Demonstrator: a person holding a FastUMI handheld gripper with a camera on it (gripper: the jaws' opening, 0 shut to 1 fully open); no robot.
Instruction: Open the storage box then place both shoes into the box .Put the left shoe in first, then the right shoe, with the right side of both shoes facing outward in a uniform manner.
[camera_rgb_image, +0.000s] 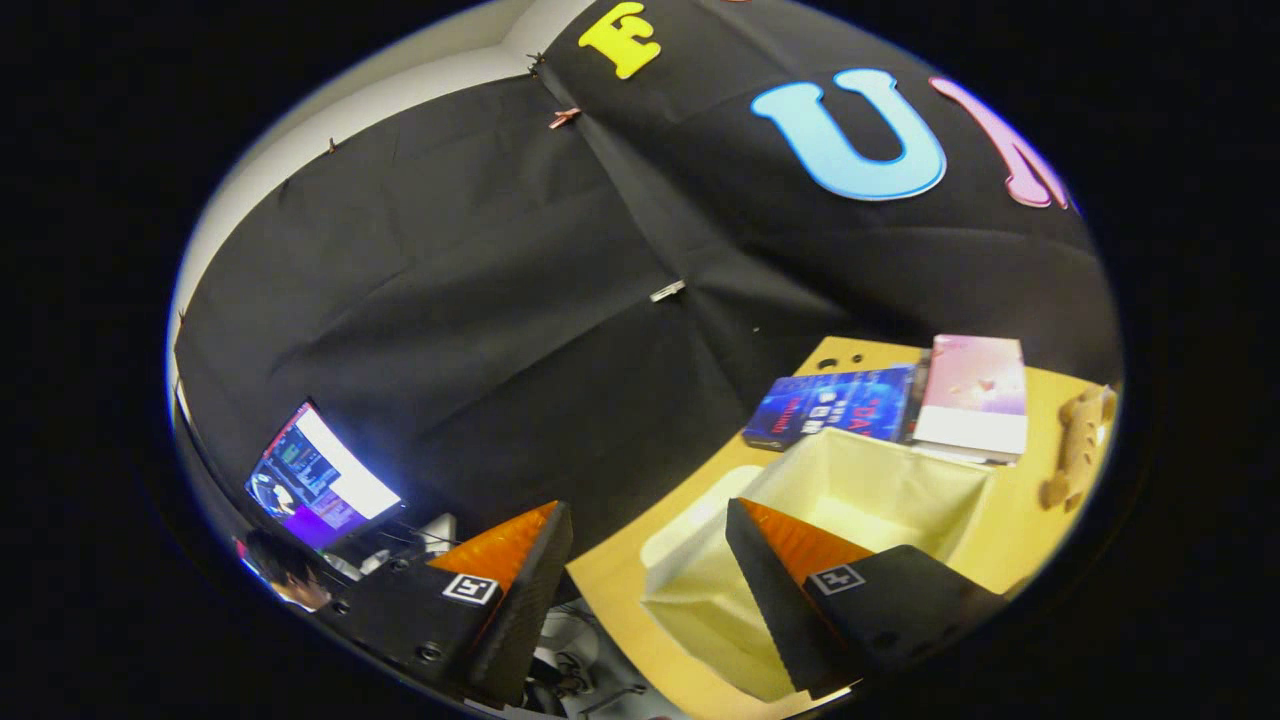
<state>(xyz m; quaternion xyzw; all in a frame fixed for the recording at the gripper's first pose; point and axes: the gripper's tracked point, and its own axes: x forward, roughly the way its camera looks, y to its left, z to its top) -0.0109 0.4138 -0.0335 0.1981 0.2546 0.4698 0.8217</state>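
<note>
The table (1010, 555) is carrying everything here, a pale wood top running off to one side of the claw. On it the storage box (860, 490) is sitting with its top already open, its cream lining showing and nothing lying inside that I can make out; one finger of the claw is hanging over its near wall. Its long axis seems to be running from the near corner by that finger away toward the two books (900, 400) lying just beyond its far rim, mouth facing upward. So the opening step is looking done, and the left shoe is likely what needs fetching next; that is calling for swinging away to find it, then gripping it so its right side ends up facing outward. A small wooden figure (1078, 445) is lying beside the books. The claw (650, 555) is standing spread wide, gripping nothing
</note>
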